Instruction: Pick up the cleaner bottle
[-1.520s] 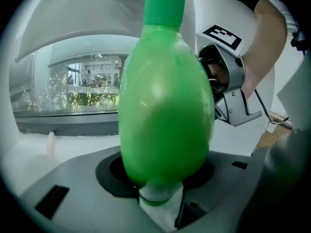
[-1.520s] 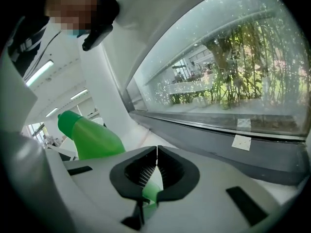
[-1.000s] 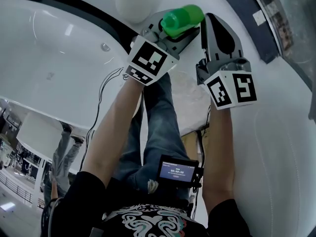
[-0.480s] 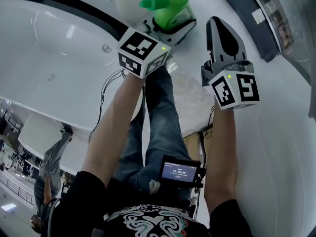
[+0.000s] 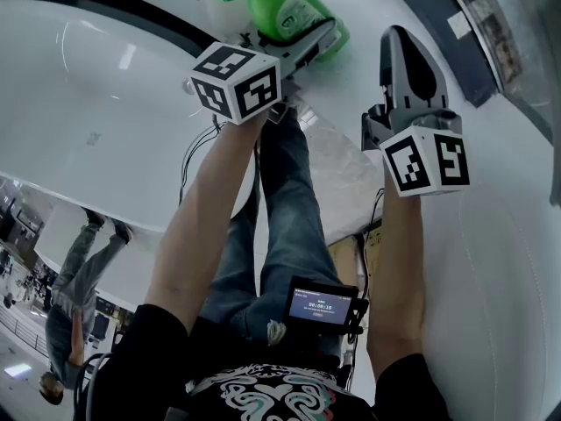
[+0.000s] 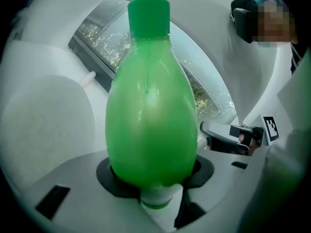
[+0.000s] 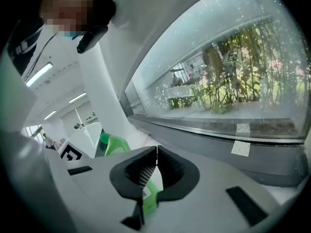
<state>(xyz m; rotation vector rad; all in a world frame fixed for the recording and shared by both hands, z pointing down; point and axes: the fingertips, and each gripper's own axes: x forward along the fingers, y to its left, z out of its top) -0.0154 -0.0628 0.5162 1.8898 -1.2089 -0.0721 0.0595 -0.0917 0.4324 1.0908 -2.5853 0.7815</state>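
Observation:
The cleaner bottle [image 5: 285, 11] is bright green with a green cap and a label on its side. It is held off the white surface at the top of the head view, cap pointing left. My left gripper [image 5: 302, 40] is shut on its body. In the left gripper view the bottle [image 6: 150, 115] fills the middle and stands cap up between the jaws of the left gripper [image 6: 153, 178]. My right gripper [image 5: 396, 42] hangs to the right of the bottle, apart from it. Its jaw tips meet with nothing between them. In the right gripper view, the bottle [image 7: 114, 143] shows left of the right gripper [image 7: 156, 161].
A white curved surface [image 5: 105, 103] with a dark band spreads to the left. Ahead is a long window [image 7: 233, 81] with plants behind it, above a dark sill. A person in black [image 6: 252, 18] stands nearby. A small screen [image 5: 320, 305] hangs at the wearer's waist.
The left gripper has rolled and shifted left, swinging the bottle so that its cap now points left. The right gripper has moved slightly right and stays shut.

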